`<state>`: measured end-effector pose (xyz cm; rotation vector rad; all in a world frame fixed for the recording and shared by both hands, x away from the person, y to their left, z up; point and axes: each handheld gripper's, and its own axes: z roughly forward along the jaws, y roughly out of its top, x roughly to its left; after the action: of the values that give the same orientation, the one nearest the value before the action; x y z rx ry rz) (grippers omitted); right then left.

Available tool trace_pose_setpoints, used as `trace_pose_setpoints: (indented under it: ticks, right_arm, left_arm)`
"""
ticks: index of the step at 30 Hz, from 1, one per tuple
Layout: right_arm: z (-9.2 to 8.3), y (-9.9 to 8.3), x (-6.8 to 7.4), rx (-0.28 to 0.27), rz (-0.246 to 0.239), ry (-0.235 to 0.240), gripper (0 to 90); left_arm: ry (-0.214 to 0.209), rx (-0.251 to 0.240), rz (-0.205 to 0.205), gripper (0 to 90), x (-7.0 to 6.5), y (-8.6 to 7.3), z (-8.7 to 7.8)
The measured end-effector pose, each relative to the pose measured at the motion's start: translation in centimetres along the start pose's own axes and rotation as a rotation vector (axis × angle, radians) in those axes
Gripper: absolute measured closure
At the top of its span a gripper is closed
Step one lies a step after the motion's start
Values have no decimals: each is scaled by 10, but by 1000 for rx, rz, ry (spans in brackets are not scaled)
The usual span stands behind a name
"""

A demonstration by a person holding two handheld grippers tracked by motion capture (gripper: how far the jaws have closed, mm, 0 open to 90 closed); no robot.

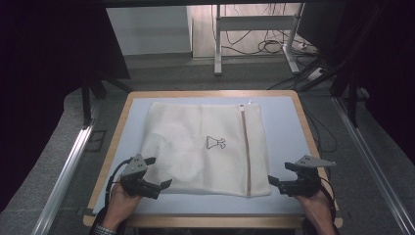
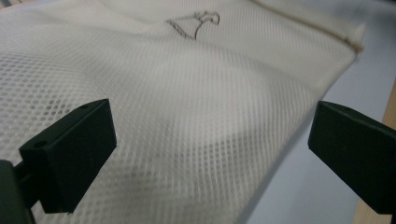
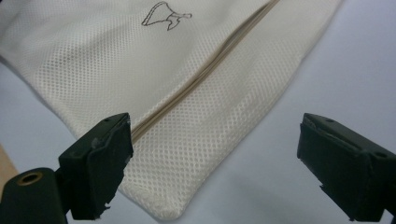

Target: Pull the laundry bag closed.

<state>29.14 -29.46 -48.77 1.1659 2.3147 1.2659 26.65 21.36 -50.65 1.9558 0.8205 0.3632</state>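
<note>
fingers of both the left gripper and right gripper are spread, grasping nothing; mesh laundry bag lies flat on the bench, zipper untouched, work barely begun.

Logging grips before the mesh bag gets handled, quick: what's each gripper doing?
Left gripper: open, holding nothing, over the mesh bag.
Right gripper: open, holding nothing, at the bag's near corner.

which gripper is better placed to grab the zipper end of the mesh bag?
Right, probably. The right gripper sits open beside the near corner of the cream mesh laundry bag, where the tan zipper strip ends. The left gripper, also open, hovers over plain mesh at the opposite corner.
</note>
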Motion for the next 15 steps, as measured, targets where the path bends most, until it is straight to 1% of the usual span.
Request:
trace_pose_setpoints:
  ticks: [1, 2, 3, 4, 5, 6, 8, 9, 10, 11, 13, 15]
  right_arm:
    - [1, 0, -1, 5, 0, 3, 107]
    - [1, -1, -2, 13, -3, 5, 107]
    - [1, -1, -2, 13, -3, 5, 107]
    - [1, -1, -3, 23, -6, 23, 117]
    - [1, -1, -3, 23, -6, 23, 117]
    - [0, -1, -3, 29, -11, 28, 117]
    - [-1, -1, -3, 30, -13, 29, 117]
    - [-1, -1, -1, 30, -30, 24, 115]
    - [-1, -1, -1, 30, -30, 24, 115]
    - [0, -2, 1, 39, -50, 16, 99]
    - [1, -2, 3, 45, -71, 8, 82]
    - [3, -1, 3, 50, -85, 1, 74]
  left_arm:
    - [8, 13, 2, 8, 0, -1, 2]
    - [15, 35, 16, 8, -1, -1, 5]
    - [15, 35, 16, 8, -1, -1, 5]
    - [24, 53, 38, 8, -4, -1, 7]
    - [24, 53, 38, 9, -4, -1, 7]
    - [33, 52, 53, 9, -8, 1, 8]
    - [32, 48, 61, 11, -9, 1, 8]
    - [17, 32, 70, 11, -10, 1, 9]
    - [17, 32, 70, 11, -10, 1, 9]
    - [7, 27, 76, 11, -11, 1, 9]
    - [13, 35, 96, 10, -12, 1, 11]
    - [12, 36, 95, 9, -12, 1, 11]
